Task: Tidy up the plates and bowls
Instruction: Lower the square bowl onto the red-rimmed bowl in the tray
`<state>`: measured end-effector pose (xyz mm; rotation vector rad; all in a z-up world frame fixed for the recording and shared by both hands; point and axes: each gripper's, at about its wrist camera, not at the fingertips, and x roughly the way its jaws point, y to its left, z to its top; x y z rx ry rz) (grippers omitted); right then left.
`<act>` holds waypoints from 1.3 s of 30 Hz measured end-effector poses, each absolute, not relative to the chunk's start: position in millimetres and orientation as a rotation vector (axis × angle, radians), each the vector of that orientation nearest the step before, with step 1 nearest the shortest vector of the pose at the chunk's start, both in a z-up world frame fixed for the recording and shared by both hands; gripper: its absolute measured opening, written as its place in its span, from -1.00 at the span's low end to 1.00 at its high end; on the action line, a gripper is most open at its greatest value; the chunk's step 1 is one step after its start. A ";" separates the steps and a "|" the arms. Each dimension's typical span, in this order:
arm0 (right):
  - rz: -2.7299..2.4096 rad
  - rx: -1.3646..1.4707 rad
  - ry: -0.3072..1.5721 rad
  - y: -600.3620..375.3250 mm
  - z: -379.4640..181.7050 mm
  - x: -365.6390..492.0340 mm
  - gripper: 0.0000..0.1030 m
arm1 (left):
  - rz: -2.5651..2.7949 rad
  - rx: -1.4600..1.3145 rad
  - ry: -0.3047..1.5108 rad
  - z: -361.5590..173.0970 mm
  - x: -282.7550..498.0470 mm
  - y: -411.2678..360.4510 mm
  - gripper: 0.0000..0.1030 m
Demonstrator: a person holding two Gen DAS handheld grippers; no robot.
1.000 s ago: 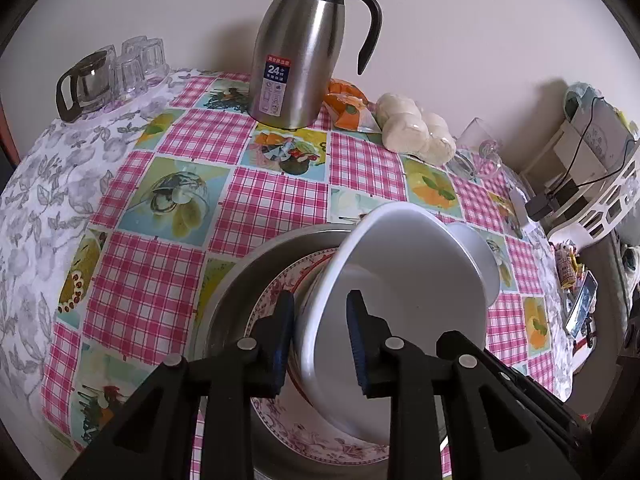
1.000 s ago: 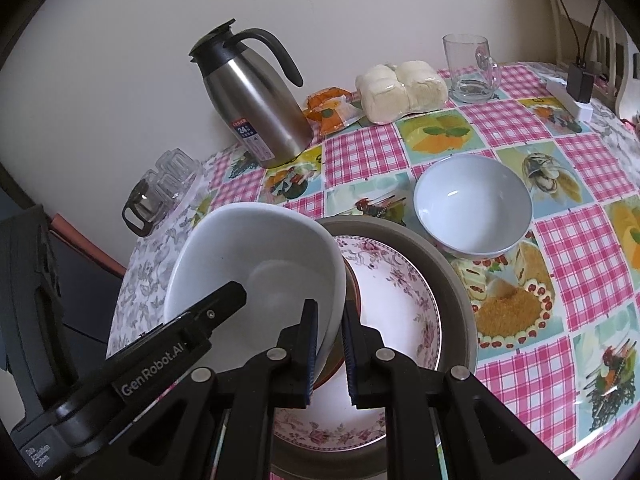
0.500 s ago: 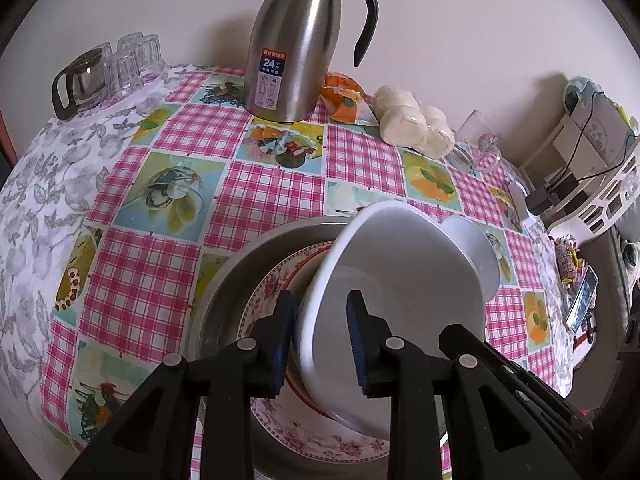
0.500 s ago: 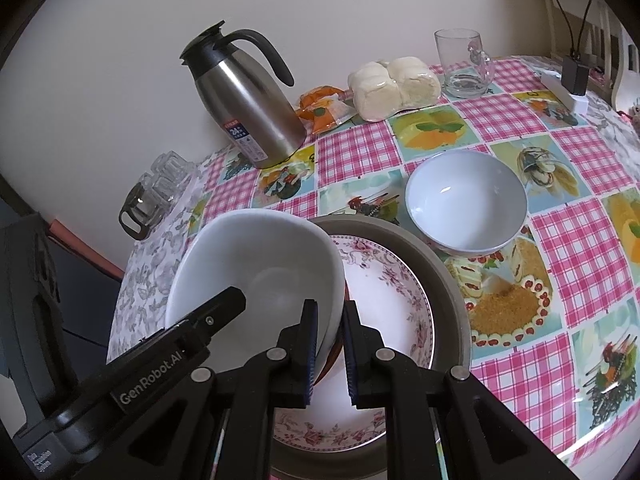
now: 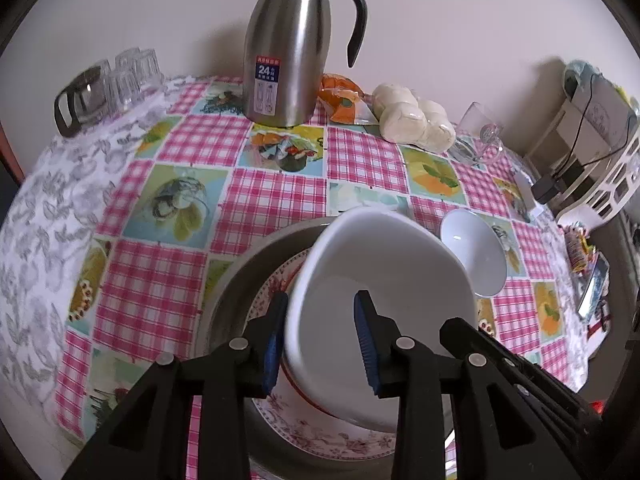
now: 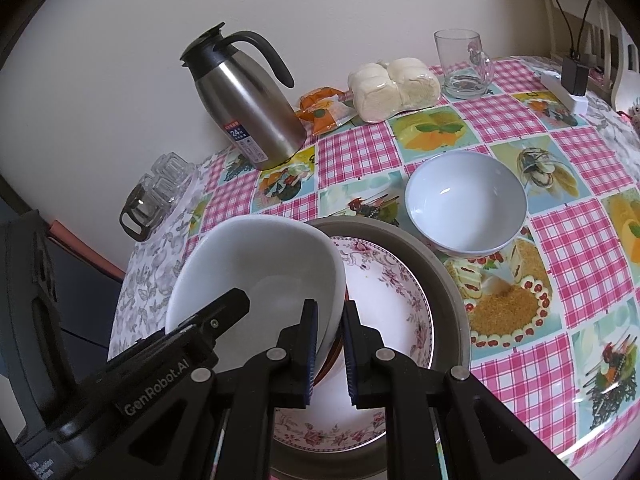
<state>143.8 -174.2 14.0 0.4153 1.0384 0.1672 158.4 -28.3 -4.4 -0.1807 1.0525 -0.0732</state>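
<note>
The big bowl (image 6: 260,276) is being taken as the landmark. Its near-right rim is being clamped between the fingers (image 6: 310,348) of the right gripper (image 6: 329,350), one finger inside the bowl and one outside, with only the wall of the bowl between them. On the bowl's other side, the left gripper (image 5: 320,340) is being held astride the rim: its left finger (image 5: 274,344) is seen just outside the wall, its right finger inside over the bowl's floor. Its jaws have just been opening, and the inner pad is seen standing clear of the wall, so the bowl is no longer being squeezed from that side.

The bowl is being kept tilted, its low edge being rested on a floral plate (image 6: 384,280) beneath it; something red-brown is glimpsed under its base, too hidden to be told. The plate is being carried inside a grey basin (image 6: 448,280). Just beyond the basin, to the bowl's far right, a small bowl (image 6: 466,204) is being left upright on the table (image 6: 560,236), apart from the big bowl. Well behind the bowl, by the wall, a steel jug (image 6: 248,108), an orange packet (image 6: 326,110), wrapped buns (image 6: 394,88) and a glass mug (image 6: 462,64) are being left standing. Glasses (image 6: 160,192) are seen to the bowl's far left.
</note>
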 end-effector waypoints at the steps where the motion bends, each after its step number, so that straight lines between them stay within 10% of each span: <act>1: 0.169 0.419 1.038 -174.8 13.8 144.2 -0.71 | -0.072 -0.173 1.049 -3.4 157.9 -28.8 -0.30; 39: 0.179 0.410 0.983 -177.8 26.0 140.9 -0.71 | -0.075 -0.208 1.020 3.4 154.9 -22.3 -0.21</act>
